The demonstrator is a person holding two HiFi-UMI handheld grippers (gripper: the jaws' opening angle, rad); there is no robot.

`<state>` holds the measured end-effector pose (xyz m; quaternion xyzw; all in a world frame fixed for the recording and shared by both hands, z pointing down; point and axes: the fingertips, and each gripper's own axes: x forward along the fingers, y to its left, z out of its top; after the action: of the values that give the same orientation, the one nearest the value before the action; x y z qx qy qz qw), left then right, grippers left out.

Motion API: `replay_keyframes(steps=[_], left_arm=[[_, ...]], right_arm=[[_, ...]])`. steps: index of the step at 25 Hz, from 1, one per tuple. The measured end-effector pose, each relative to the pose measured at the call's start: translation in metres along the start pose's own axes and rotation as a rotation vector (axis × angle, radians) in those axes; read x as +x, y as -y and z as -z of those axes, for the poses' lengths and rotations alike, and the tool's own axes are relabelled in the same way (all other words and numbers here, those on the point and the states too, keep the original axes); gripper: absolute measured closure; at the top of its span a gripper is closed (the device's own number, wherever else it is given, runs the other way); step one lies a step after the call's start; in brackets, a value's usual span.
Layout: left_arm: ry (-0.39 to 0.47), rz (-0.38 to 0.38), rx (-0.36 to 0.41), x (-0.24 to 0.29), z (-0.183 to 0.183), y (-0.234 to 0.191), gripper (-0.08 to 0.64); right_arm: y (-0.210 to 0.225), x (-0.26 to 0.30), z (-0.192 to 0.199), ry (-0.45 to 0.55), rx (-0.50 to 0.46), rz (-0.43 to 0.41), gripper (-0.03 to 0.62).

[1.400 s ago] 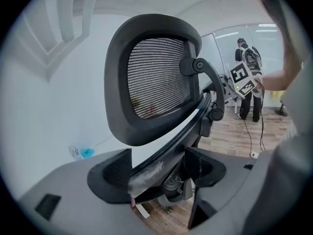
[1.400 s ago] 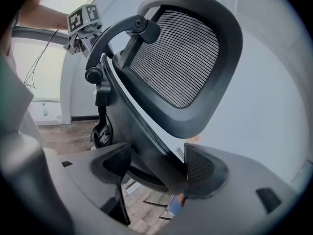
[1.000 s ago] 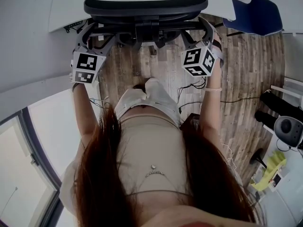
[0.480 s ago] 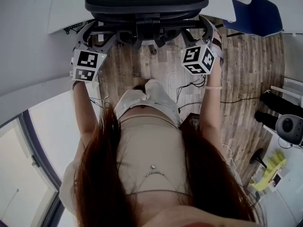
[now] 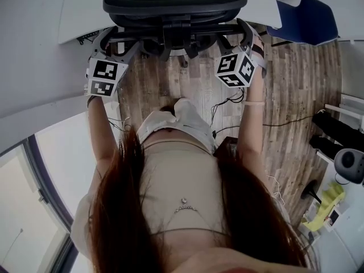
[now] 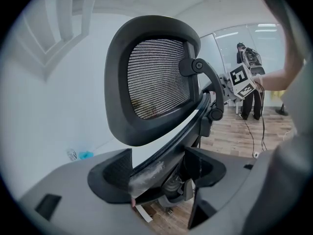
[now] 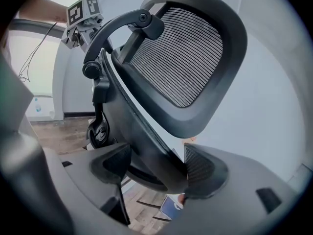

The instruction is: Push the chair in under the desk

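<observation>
A black mesh office chair [image 5: 175, 7] stands at the top of the head view, its headrest at the edge of the white desk [image 5: 74, 10]. My left gripper [image 5: 111, 38] holds the left side of the chair's back frame [image 6: 161, 131], and my right gripper [image 5: 245, 34] holds the right side. In the left gripper view the curved frame bar runs between the jaws of the left gripper [image 6: 159, 173], with both pads against it. In the right gripper view the right gripper [image 7: 157, 168] is shut on the frame [image 7: 146, 151] below the mesh headrest [image 7: 183, 58]. The seat and wheels are hidden.
Wood floor [image 5: 296, 95] lies below the chair, with cables [image 5: 227, 104] trailing by my feet. A blue chair [image 5: 304, 19] stands at the desk's right. Black gear [image 5: 335, 132] and a yellow item [image 5: 327, 203] sit at the far right. A grey wall borders the left.
Both grippers and the chair back have shifted slightly forward toward the desk. The grip on the frame is unchanged.
</observation>
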<state>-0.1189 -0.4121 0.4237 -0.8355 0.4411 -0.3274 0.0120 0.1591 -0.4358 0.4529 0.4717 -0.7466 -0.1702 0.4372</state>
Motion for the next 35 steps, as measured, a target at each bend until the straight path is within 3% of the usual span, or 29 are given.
replay_keyframes(steps=[35], left_arm=[[0.007,-0.007,-0.001,0.016,0.001,-0.009,0.229]], right_arm=[[0.008,0.018,0.001,-0.005,-0.028,0.021,0.259]])
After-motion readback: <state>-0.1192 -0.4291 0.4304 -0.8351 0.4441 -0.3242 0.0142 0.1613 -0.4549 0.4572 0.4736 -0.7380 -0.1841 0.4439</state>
